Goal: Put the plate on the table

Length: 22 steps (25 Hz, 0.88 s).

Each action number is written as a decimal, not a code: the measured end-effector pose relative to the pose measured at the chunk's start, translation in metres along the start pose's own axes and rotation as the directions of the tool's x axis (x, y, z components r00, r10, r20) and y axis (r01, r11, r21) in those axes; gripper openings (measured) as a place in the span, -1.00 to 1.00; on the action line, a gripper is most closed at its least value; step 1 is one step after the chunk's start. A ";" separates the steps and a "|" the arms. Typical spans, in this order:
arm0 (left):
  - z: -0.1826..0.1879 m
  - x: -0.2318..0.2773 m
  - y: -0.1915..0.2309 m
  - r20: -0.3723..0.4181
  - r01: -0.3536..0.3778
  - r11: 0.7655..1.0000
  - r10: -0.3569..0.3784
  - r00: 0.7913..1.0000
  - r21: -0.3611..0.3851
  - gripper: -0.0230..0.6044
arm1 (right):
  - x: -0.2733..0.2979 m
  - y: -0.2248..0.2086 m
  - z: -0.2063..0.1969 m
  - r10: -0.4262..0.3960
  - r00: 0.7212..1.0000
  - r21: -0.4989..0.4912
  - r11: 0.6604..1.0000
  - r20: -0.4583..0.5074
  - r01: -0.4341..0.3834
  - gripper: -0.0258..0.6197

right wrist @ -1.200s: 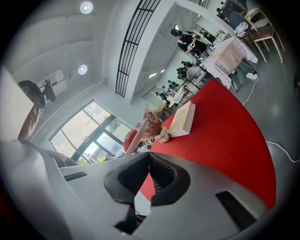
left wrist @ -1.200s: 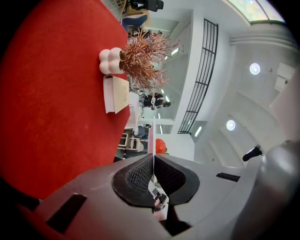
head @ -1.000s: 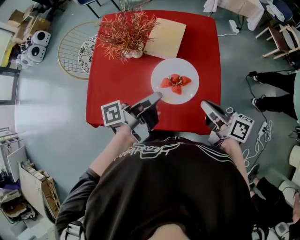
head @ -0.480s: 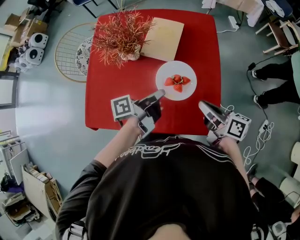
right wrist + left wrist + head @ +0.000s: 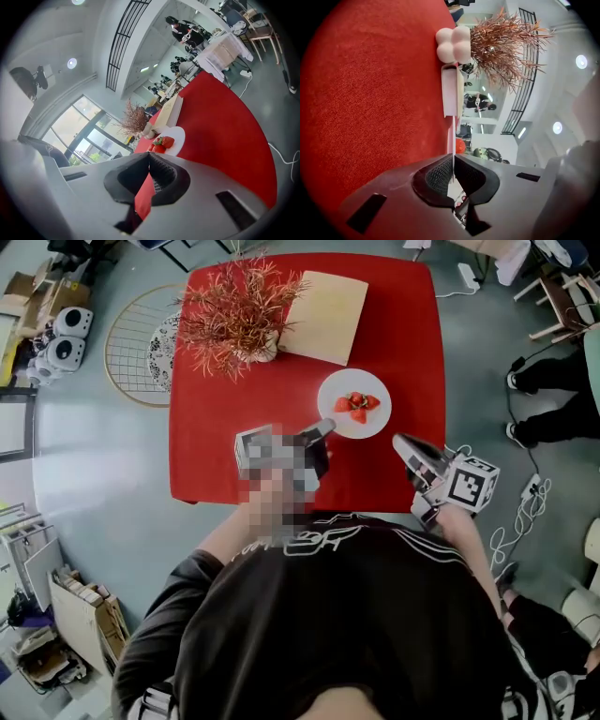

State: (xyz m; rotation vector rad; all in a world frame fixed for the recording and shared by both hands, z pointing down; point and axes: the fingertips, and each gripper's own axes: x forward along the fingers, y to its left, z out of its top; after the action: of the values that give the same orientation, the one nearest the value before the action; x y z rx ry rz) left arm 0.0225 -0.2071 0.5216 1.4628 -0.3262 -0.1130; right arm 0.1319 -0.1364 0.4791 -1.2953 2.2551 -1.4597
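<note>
A: Where's the plate point(image 5: 367, 426)?

B: On the red-covered bench point(image 5: 216, 446), right of middle, three strawberries point(image 5: 356, 405) on it. It looks flat on the cloth; I can't tell if the near edge is lifted a hair.

A: Grippers?

B: The left hand-held gripper point(image 5: 322, 429) is clenched on the plate's thin near rim, which sits edge-on between the pads in the left gripper view. The right hand-held gripper point(image 5: 401, 442) is closed on nothing, near the bench's front edge.

A: Risks?

B: The pinch is one-sided on a thin rim. Lift it and the far side likely sags, so the strawberries roll off. Drag it and the cloth may bunch. Let go with it tilted and it could drop with a clack. The rim could also slip out of the pads.

A: Surface and room?

B: The cloth is textured and the plate has plenty of space around it. A dried plant point(image 5: 234, 310) in a white vase point(image 5: 262, 351) and a wooden board point(image 5: 323, 306) sit at the far side. The floor point(image 5: 94, 456) is grey, with a round wire rack point(image 5: 141, 338) to the left and cables point(image 5: 525, 512) to the right. It's a high room with big windows.
</note>
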 end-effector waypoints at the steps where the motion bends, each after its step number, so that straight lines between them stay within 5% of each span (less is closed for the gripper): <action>1: 0.000 0.001 0.003 -0.001 -0.016 1.000 0.016 1.000 -0.006 -0.88 | 0.001 -0.001 0.000 -0.008 1.000 -0.016 1.000 -0.007 0.008 -0.90; 7: -0.001 0.006 0.019 -0.011 -0.103 0.994 0.103 0.995 -0.033 -0.88 | 0.006 -0.001 0.005 -0.040 0.999 -0.117 0.992 -0.018 0.037 -0.90; 22: -0.003 0.011 0.034 -0.012 -0.169 0.981 0.168 0.986 -0.095 -0.89 | 0.000 -0.008 0.005 -0.067 0.998 -0.150 0.987 -0.007 0.065 -0.90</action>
State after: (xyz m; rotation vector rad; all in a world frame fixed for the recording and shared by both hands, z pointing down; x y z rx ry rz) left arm 0.0293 -0.2035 0.5568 1.3342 -0.4342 0.0109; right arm 0.1390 -0.1414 0.4830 -1.4197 2.3923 -1.3439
